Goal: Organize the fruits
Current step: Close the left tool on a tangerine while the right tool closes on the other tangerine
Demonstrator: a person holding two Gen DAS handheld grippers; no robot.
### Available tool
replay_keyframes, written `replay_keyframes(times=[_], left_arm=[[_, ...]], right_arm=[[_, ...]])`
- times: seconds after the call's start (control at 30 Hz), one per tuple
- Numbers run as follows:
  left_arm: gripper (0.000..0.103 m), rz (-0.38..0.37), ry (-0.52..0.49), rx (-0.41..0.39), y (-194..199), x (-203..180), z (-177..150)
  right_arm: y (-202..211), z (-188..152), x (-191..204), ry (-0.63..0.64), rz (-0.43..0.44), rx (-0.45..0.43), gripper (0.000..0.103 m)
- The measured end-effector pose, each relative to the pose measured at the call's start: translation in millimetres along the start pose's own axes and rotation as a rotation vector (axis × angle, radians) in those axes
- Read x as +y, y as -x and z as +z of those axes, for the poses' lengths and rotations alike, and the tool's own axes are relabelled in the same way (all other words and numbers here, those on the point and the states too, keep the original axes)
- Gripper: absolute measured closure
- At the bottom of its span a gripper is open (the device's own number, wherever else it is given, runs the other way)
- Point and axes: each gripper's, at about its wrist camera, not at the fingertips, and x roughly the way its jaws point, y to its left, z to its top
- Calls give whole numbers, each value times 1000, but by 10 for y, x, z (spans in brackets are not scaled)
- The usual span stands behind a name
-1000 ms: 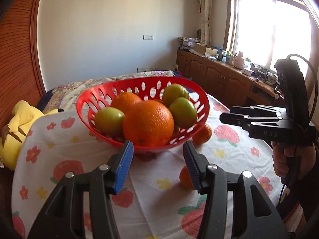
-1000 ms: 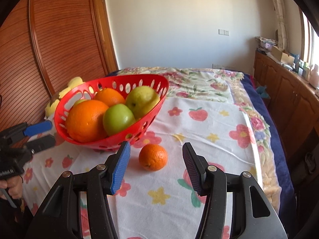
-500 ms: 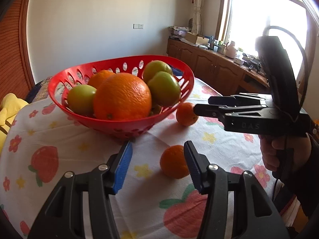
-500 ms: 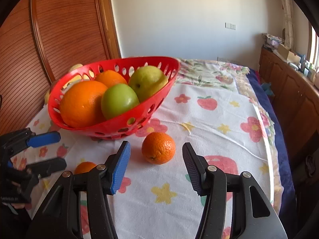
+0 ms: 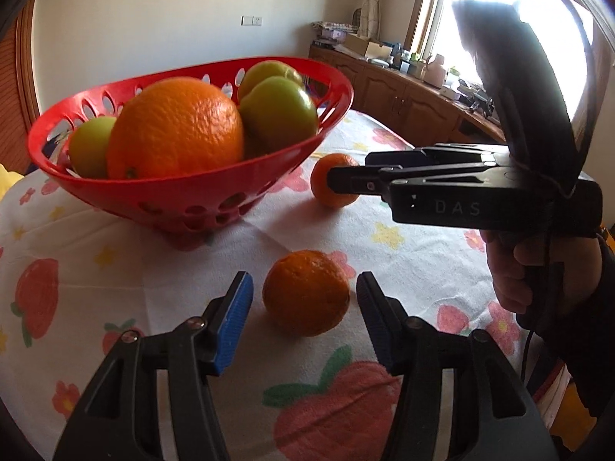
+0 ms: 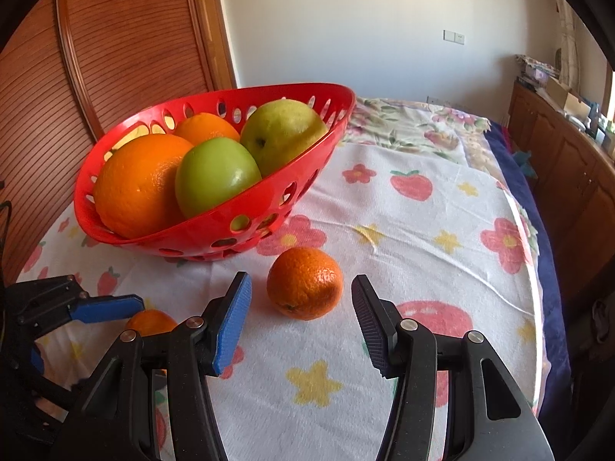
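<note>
A red slotted basket (image 5: 173,199) (image 6: 215,226) holds a big orange (image 5: 175,126), a smaller orange and green apples (image 6: 215,180). Two tangerines lie loose on the flowered cloth in front of it. The nearer tangerine (image 5: 306,297) sits between the fingers of my left gripper (image 5: 305,274), whose jaws are opening and do not touch it. The other tangerine (image 6: 305,282) (image 5: 332,186) lies between the fingertips of my right gripper (image 6: 300,276) (image 5: 349,171), which is open and clear of it. In the right wrist view, the left gripper's blue finger (image 6: 103,308) partly hides its tangerine (image 6: 152,322).
A hand (image 5: 511,269) holds the right gripper's handle. A yellow plush toy (image 5: 7,180) lies past the cloth's left edge. Wooden cabinets (image 5: 403,103) with clutter line the window wall. A slatted wooden door (image 6: 115,57) stands behind the basket.
Both grippers have sunk toward the cloth. The left one swung from the basket to the near tangerine, now between its slightly wider jaws. The right one has closed in on the other tangerine.
</note>
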Motion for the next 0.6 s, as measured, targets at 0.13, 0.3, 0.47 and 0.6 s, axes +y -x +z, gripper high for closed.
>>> replay_keyframes(times=[0.13, 0.3, 0.47, 0.6], left_arm=[[47, -3, 13, 4, -11, 14, -10], [54, -26, 21, -1, 26, 31, -19], [58, -38, 5, 1, 42, 9, -37], [58, -39, 4, 1, 33, -25, -26]], right_arm=[[-70, 34, 32, 18, 8, 18, 48], [-117, 58, 51, 24, 1, 21, 46], [-184, 77, -10, 5, -7, 35, 46], [-251, 89, -36, -1, 2, 58, 48]])
